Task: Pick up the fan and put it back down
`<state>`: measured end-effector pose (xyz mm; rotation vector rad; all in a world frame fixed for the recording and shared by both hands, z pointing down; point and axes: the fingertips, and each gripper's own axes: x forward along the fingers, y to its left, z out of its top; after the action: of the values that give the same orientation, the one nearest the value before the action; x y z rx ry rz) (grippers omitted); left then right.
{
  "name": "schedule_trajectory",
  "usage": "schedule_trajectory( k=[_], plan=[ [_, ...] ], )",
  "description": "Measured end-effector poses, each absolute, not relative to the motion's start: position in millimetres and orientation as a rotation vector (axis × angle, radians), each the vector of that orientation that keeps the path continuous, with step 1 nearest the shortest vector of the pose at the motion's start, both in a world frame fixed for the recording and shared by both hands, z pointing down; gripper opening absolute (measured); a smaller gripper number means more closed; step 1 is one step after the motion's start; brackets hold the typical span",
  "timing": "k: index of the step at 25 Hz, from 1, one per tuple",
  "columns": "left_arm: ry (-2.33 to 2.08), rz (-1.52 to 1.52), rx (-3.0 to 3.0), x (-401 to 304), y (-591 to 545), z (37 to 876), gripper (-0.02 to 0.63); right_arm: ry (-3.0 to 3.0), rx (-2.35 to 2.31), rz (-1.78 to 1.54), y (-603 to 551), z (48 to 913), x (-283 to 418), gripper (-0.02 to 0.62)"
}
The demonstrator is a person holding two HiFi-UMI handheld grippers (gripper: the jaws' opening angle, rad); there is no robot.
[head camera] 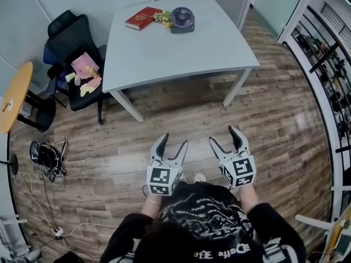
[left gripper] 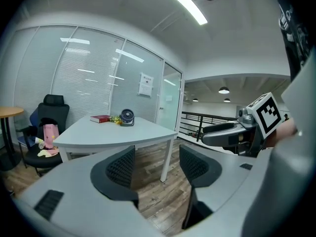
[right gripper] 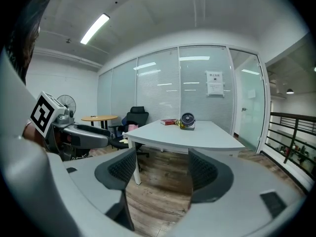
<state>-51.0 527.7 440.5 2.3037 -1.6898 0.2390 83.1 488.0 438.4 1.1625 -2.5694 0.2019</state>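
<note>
Dark fan [head camera: 182,19] at the table's [head camera: 164,59] far edge could be shoved off by the wide-open, empty left gripper [head camera: 174,140] or right gripper [head camera: 222,134].

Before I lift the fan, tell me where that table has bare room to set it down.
The table is bare across its whole near half and right side, from the fan to the near edge. Only the far edge is crowded: book, a yellow item and fan sit side by side there.
</note>
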Motion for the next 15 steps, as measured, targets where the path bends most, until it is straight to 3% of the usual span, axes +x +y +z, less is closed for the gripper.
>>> schedule_trajectory(
  k=[15],
  plan=[
    [-1.556,0.272,2.355,-74.5,519.5,458.0,0.31,-2.48,1.256,0.223,496.1,458.0,68.1,0.35]
  ],
)
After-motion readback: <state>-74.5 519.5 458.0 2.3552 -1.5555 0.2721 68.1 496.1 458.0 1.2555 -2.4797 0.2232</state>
